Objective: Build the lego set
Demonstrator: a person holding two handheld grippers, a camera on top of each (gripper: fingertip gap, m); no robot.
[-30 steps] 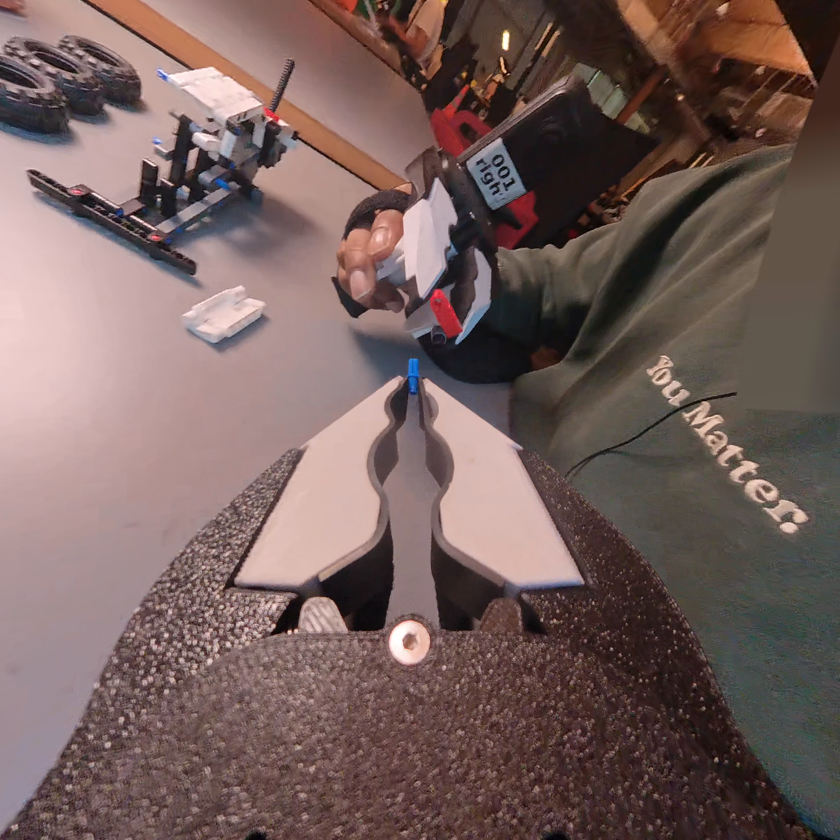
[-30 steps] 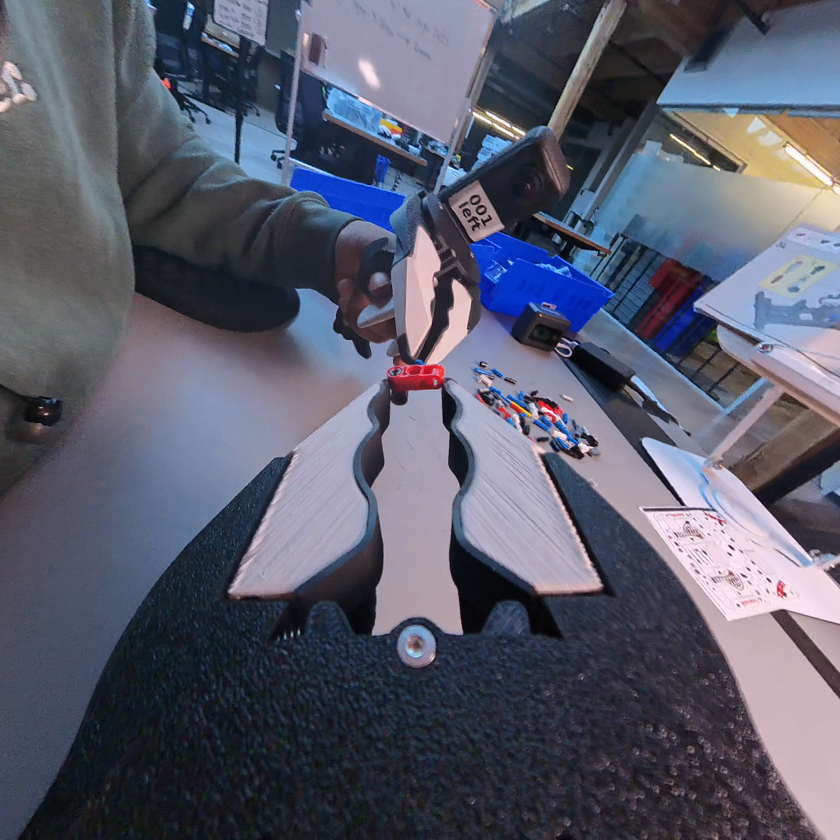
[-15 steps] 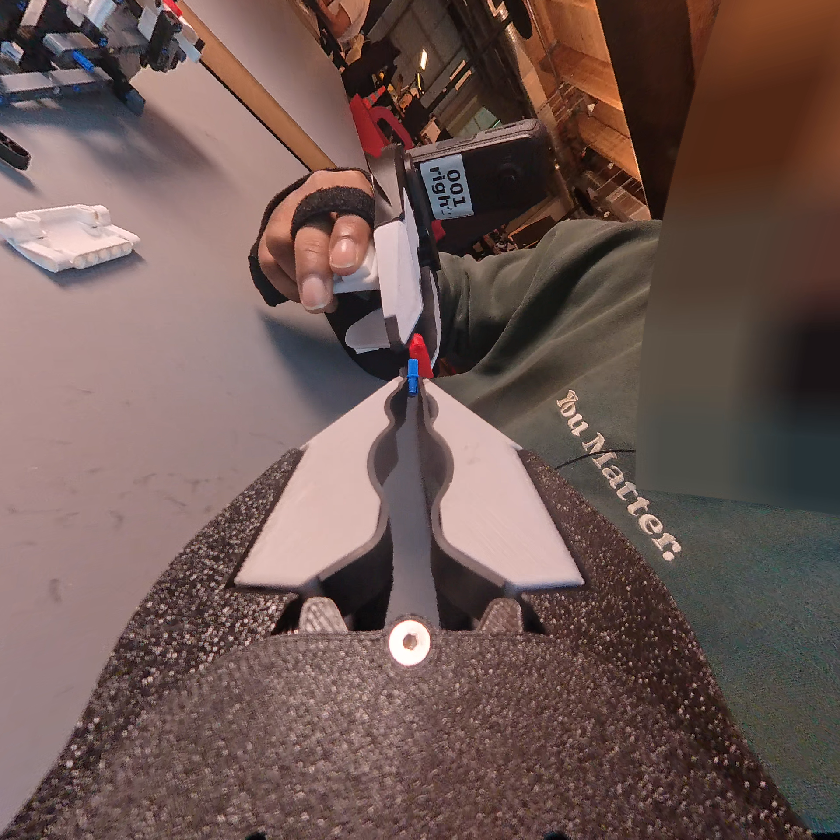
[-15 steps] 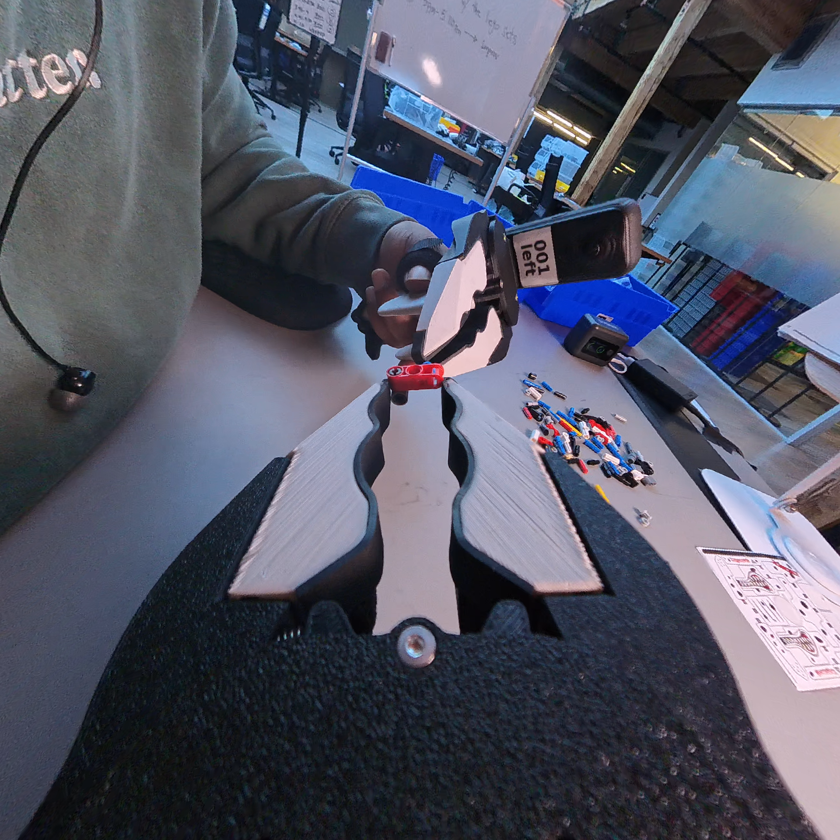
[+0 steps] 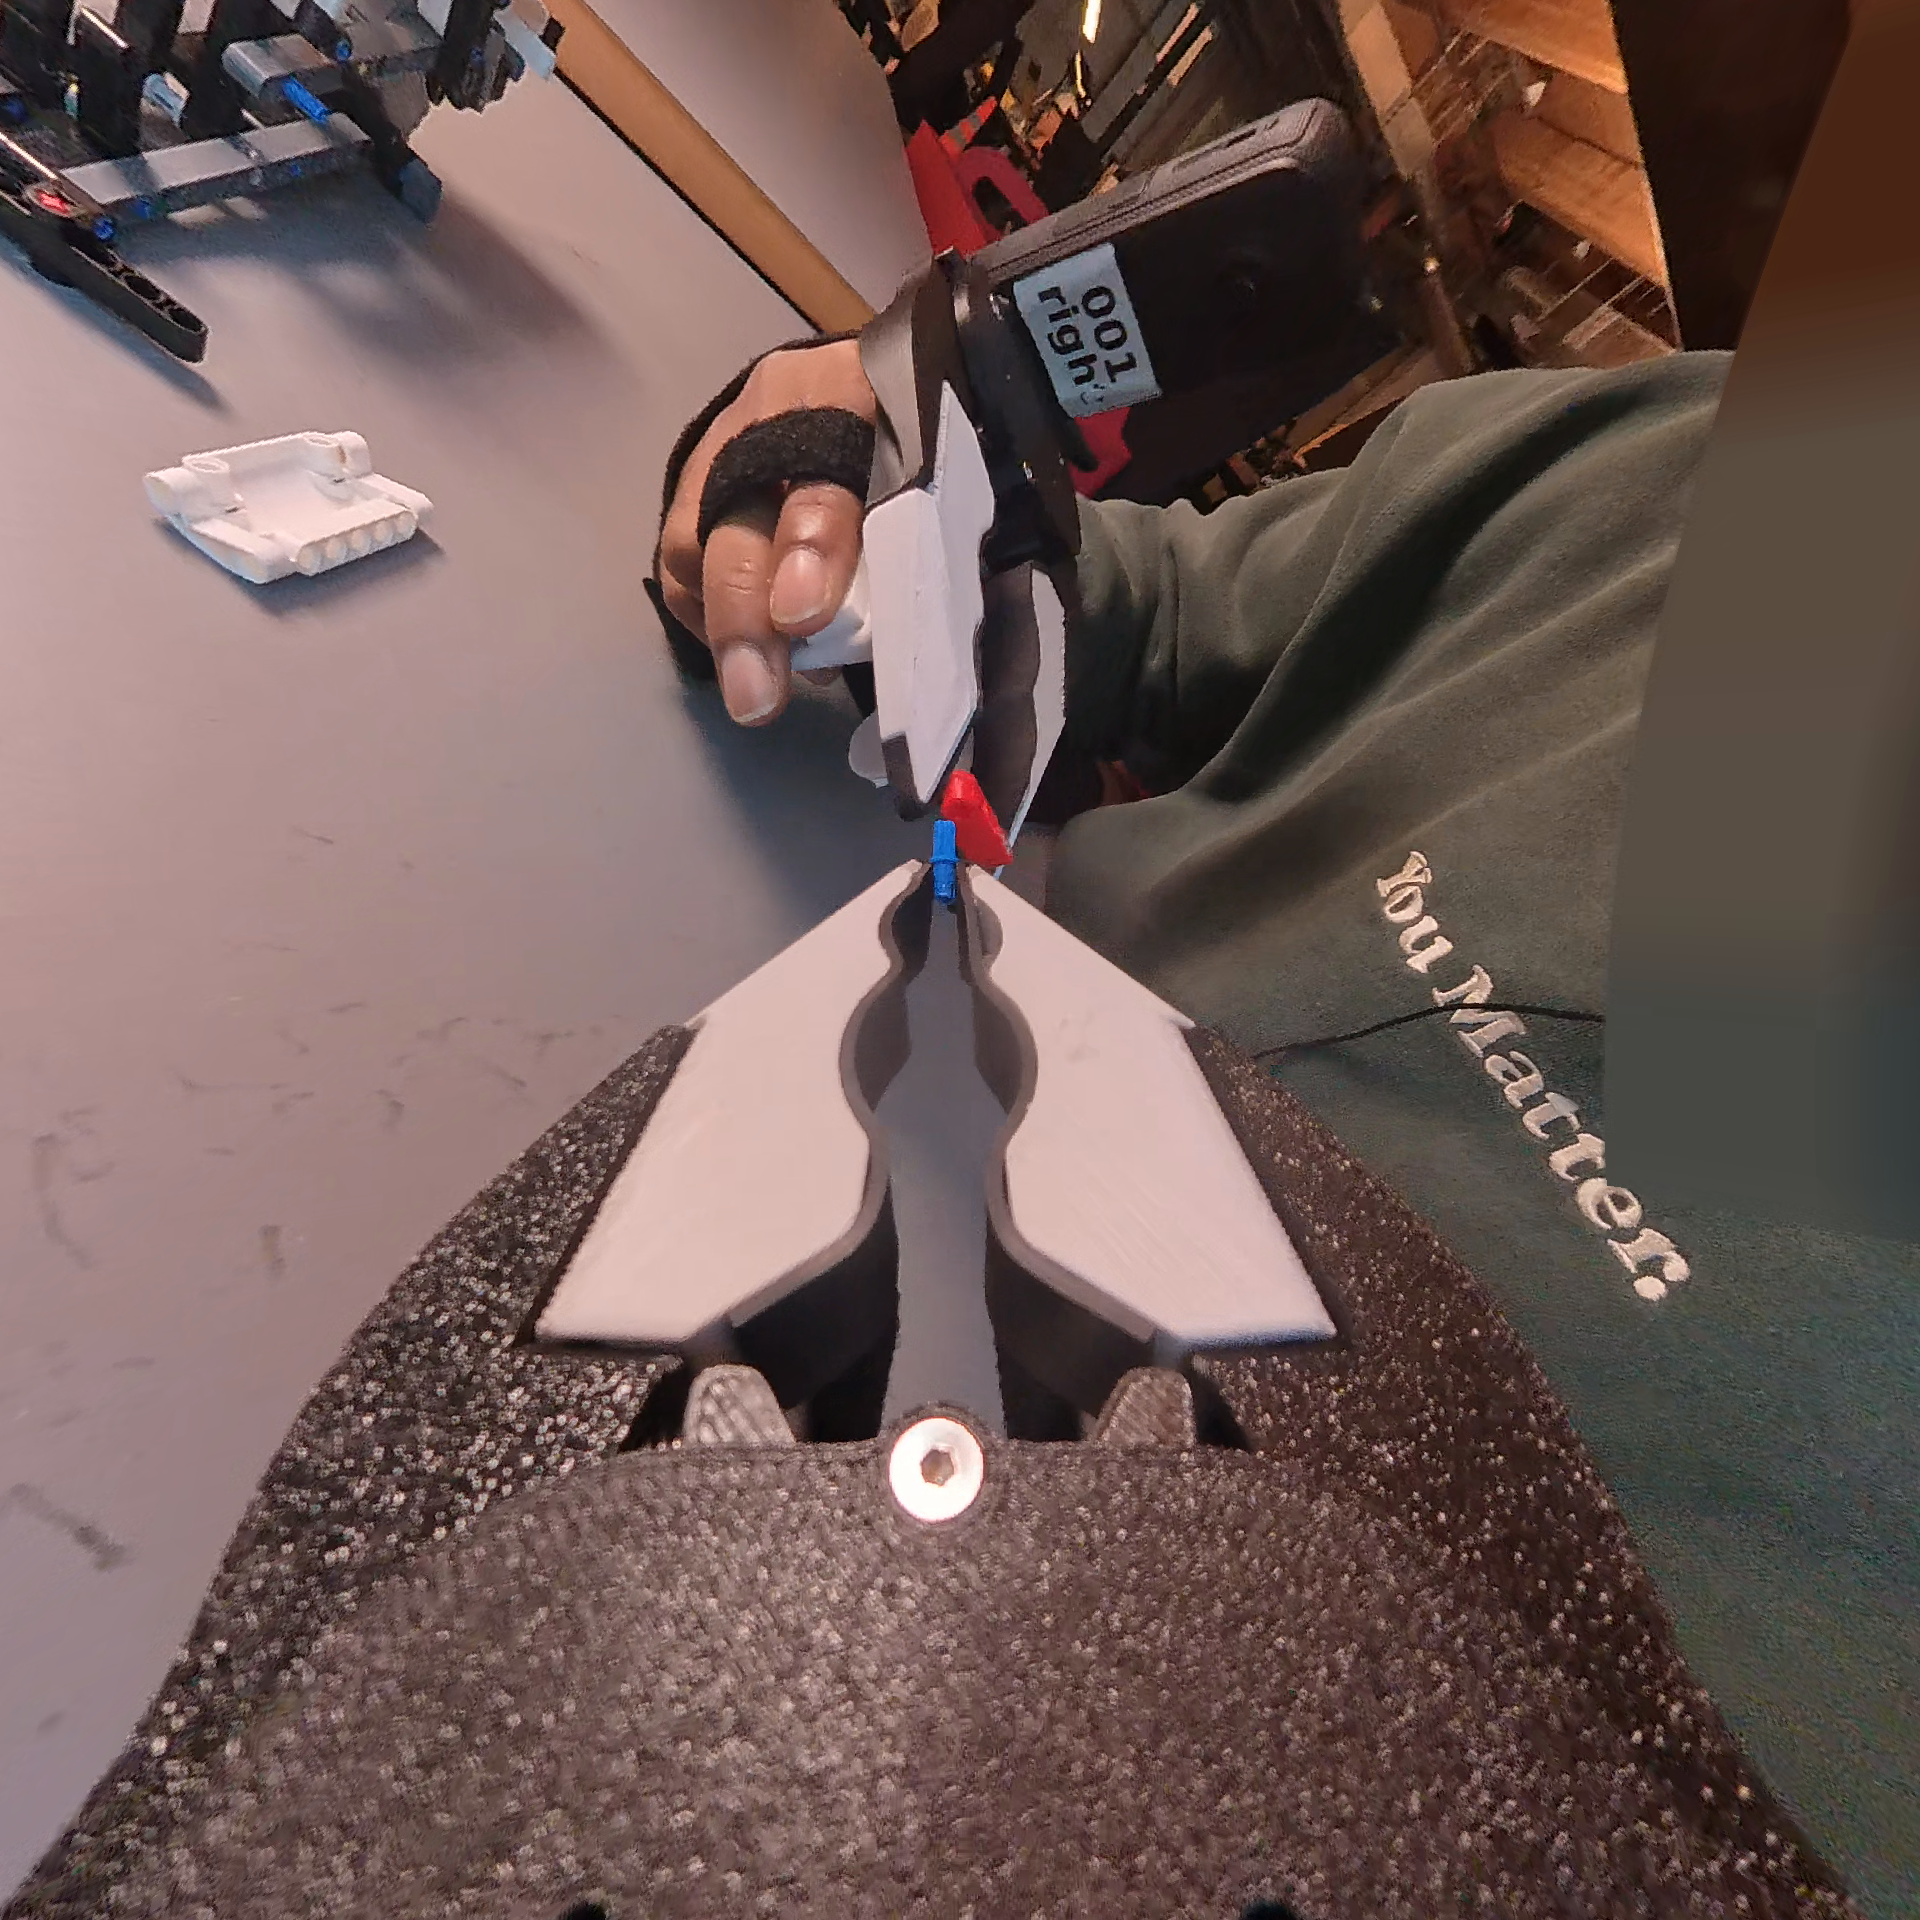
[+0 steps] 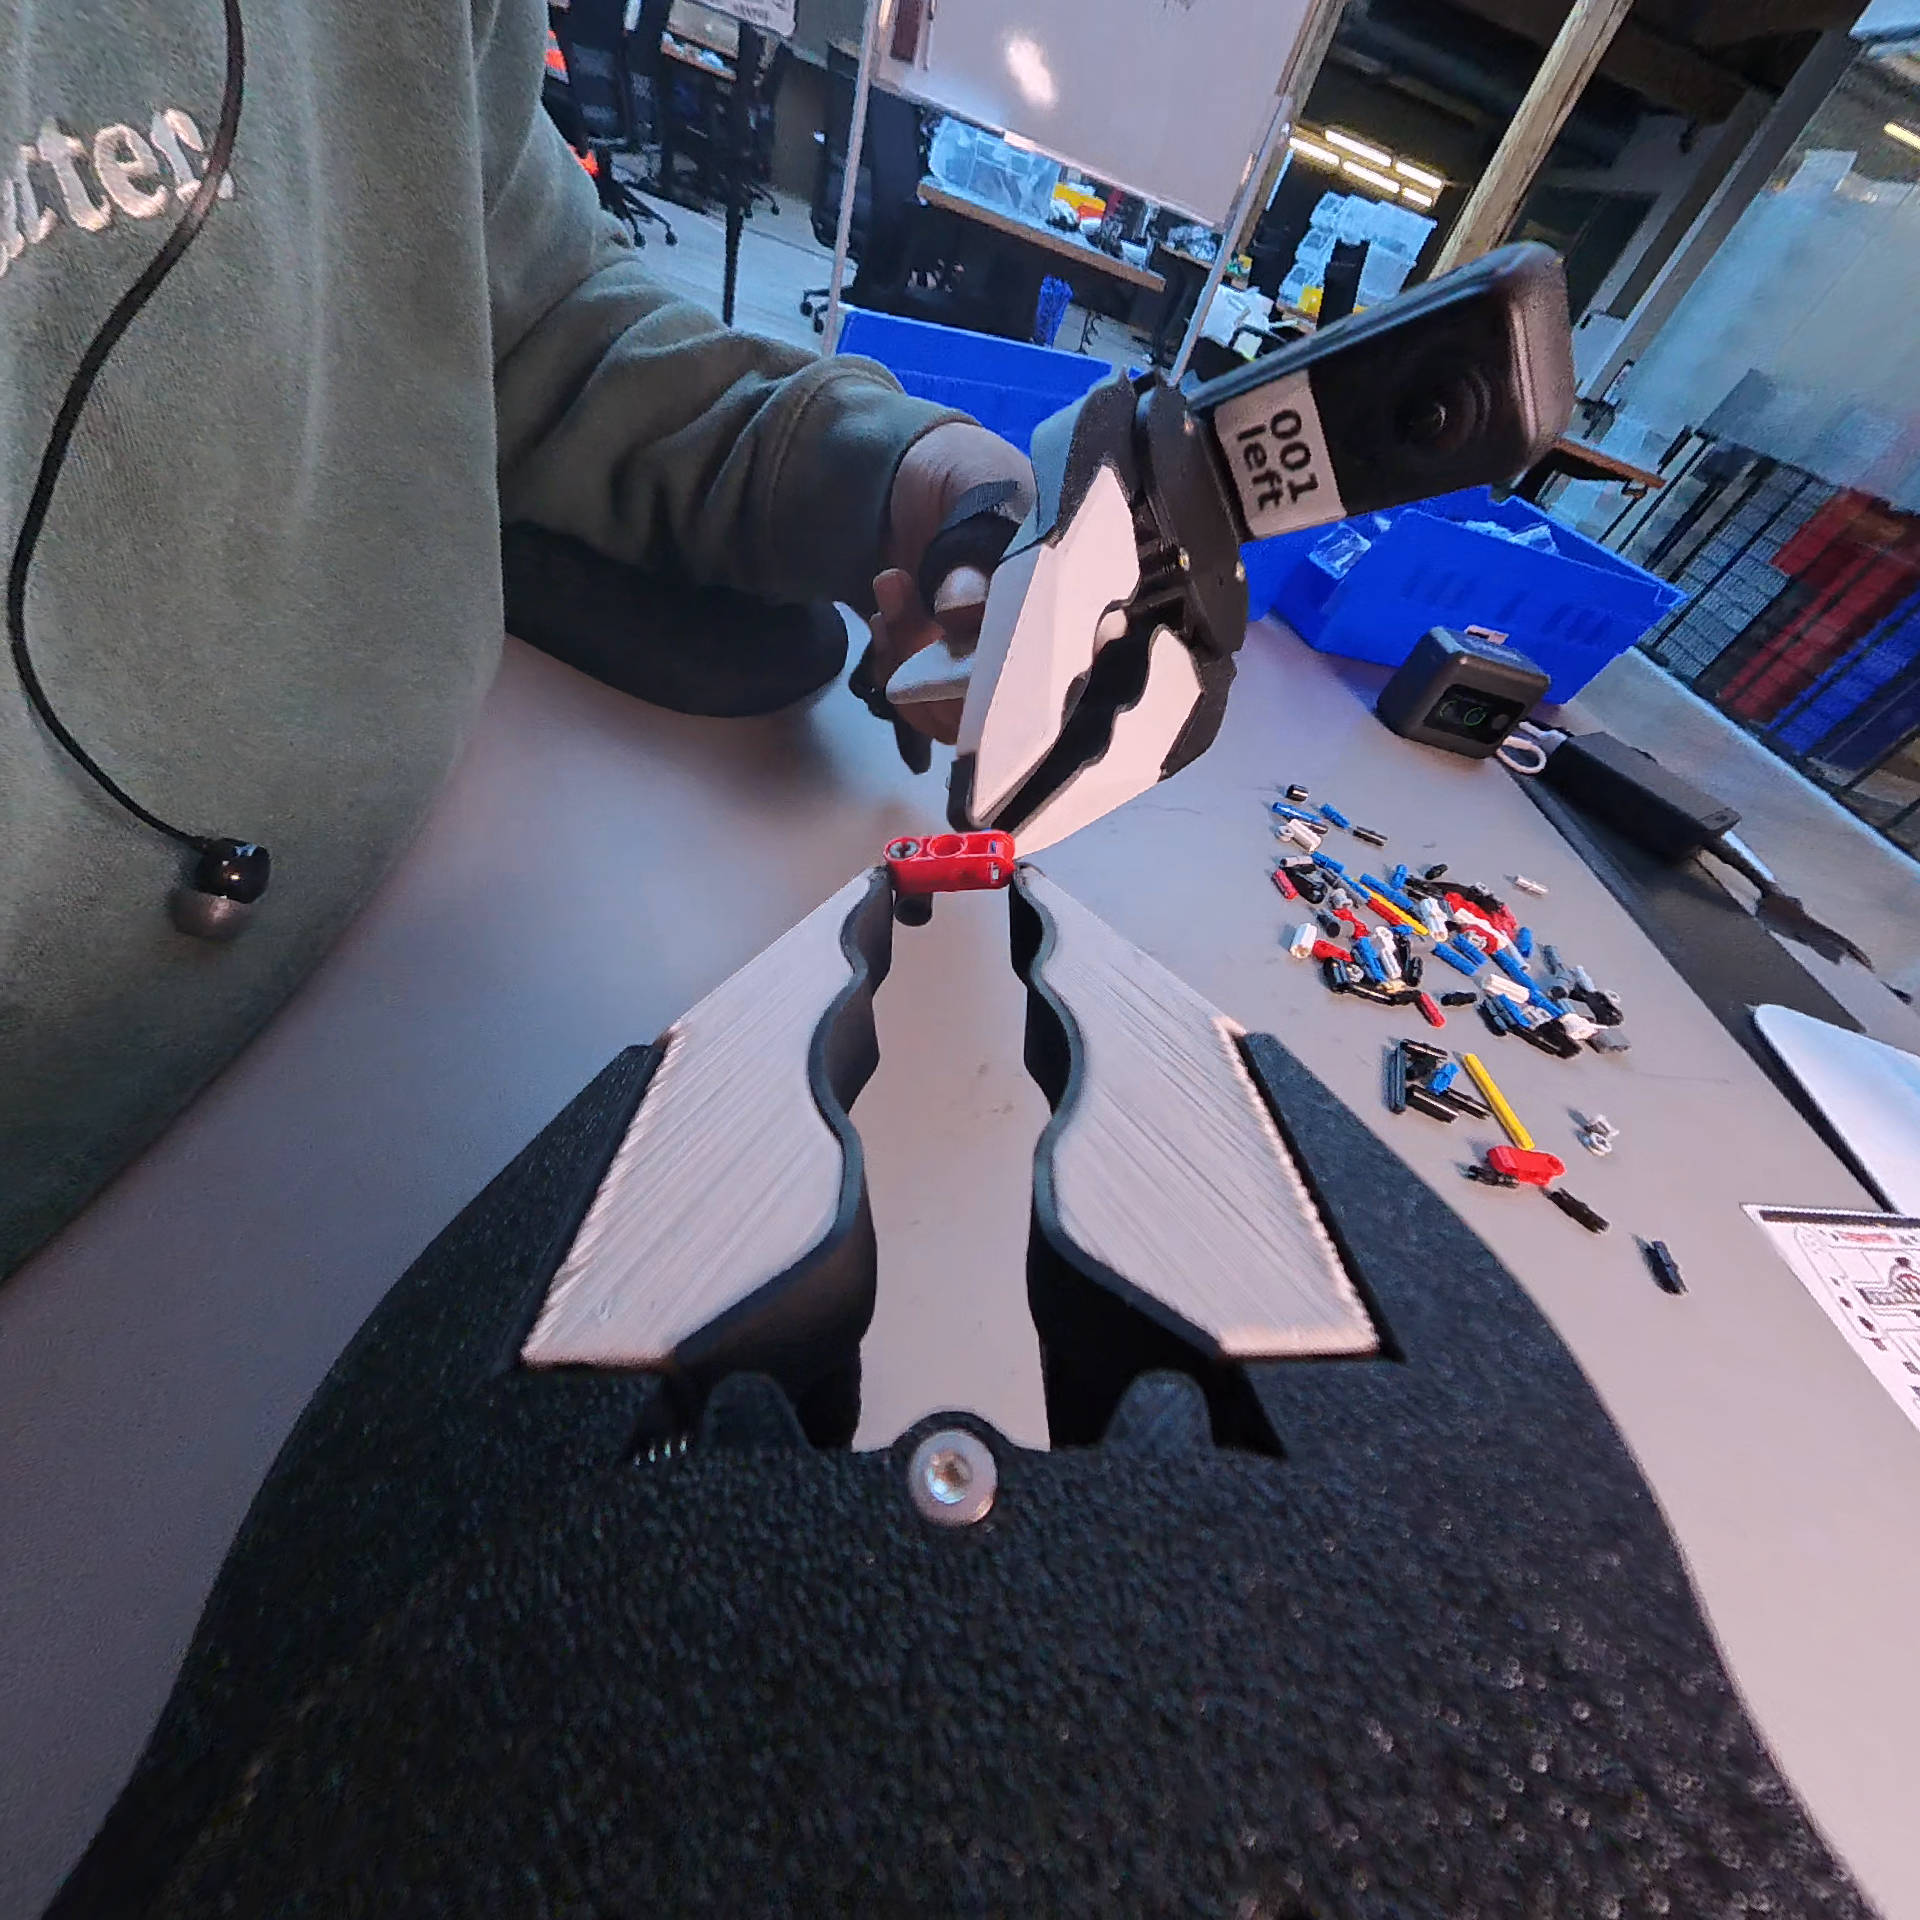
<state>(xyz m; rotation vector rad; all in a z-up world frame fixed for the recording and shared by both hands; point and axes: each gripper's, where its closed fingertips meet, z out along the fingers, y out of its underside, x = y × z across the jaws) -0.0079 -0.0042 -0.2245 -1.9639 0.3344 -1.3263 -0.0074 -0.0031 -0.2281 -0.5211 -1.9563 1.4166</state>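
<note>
The left hand-held gripper [image 5: 943, 891] is pinching a small blue pin [image 5: 943, 871] at its very tips, jaws nearly closed on it, with the pin's long axis running straight on from the fingers so that its free end is pointing away from the gripper. Just beyond that free end, touching or nearly touching it, the right hand-held gripper [image 6: 951, 881] is holding a short red liftarm [image 6: 948, 860] crosswise between its tips, jaws narrowed on the two ends of the piece, the long axis spanning the gap and the holes facing upward in the right wrist view. The coming move, as I judge it, is turning on this: the pin is lying off the liftarm's holed face, and its axis needs lining up with one hole before pressing in; whether it is already entering a hole cannot be told. Both pieces are hanging above the grey worktop [image 5: 312, 883], close to the person's green sweatshirt. Beyond the liftarm, a scatter of loose pins and axles [image 6: 1444, 956] is lying on the worktop; farther from it, a white panel piece [image 5: 286, 504] and the part-built black-and-grey frame [image 5: 208, 135] are sitting well apart.
</note>
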